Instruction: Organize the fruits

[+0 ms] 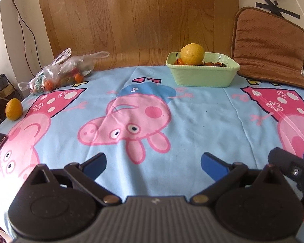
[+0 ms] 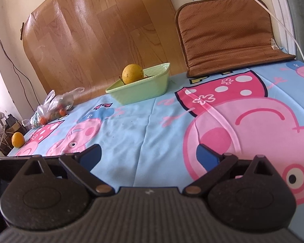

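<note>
Both tools are empty: your left hand-held gripper [image 1: 153, 163] has its blue pads spread wide over the cartoon-print cloth [image 1: 192, 121] on the counter, and your right hand-held gripper [image 2: 149, 155] is parted the same way, gripping nothing; take the green dish [image 1: 202, 75] as your landmark; it sits at the far edge of the cloth, already holding a large yellow citrus [image 1: 192, 53] and some small red fruits [image 1: 214, 63]; the loose orange [image 1: 13, 109] lies far to the left of the dish, near the cloth's left edge; the clear bag of small fruits [image 1: 58, 74] lies between that orange and the dish, against the wooden panel [image 1: 139, 20]; I judge the orange the likely next pick; it is roundish, so no long axis matters; it lies forward and left of both tools, and your left one looks nearer, so reach with that.
</note>
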Demonstrator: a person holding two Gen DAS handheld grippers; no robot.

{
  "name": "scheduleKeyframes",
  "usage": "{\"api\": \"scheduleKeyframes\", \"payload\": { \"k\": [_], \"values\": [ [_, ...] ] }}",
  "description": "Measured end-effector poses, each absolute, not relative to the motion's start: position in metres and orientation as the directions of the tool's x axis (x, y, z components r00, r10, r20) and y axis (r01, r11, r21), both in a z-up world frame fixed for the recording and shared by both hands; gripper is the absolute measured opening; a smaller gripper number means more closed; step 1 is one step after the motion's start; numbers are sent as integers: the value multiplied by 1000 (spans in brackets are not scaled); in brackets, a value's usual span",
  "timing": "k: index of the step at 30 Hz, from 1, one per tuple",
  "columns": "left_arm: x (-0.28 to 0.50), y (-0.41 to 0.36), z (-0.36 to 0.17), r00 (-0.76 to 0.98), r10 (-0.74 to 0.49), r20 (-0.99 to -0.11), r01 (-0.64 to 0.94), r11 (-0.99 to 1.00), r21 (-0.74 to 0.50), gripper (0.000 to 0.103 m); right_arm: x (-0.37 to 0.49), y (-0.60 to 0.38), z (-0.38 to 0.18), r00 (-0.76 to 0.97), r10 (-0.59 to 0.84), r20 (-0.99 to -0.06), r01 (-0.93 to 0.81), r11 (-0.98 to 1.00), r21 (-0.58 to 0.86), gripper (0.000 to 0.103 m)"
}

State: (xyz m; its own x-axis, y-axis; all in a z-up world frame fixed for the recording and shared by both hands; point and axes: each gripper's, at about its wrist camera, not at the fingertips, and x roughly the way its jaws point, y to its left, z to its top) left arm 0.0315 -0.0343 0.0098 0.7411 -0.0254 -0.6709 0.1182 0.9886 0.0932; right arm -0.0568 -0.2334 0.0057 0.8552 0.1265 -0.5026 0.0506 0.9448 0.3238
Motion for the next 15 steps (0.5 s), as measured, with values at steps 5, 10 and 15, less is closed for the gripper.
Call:
{"api": "scheduleKeyframes", "payload": {
  "k": [5, 10, 15],
  "values": [
    [30, -34, 7, 721, -49, -691, 133, 989, 70, 103, -59, -233, 6, 859, 126, -497, 51, 944, 327, 101],
    [28, -37, 7, 716, -67, -695, 148, 987, 57, 103, -61, -234, 7, 864, 113, -491, 61, 944, 323, 101],
    [27, -40, 4, 706, -77, -704, 163, 985, 56, 103, -61, -235, 6, 863, 110, -493, 65, 944, 323, 101]
  ]
}}
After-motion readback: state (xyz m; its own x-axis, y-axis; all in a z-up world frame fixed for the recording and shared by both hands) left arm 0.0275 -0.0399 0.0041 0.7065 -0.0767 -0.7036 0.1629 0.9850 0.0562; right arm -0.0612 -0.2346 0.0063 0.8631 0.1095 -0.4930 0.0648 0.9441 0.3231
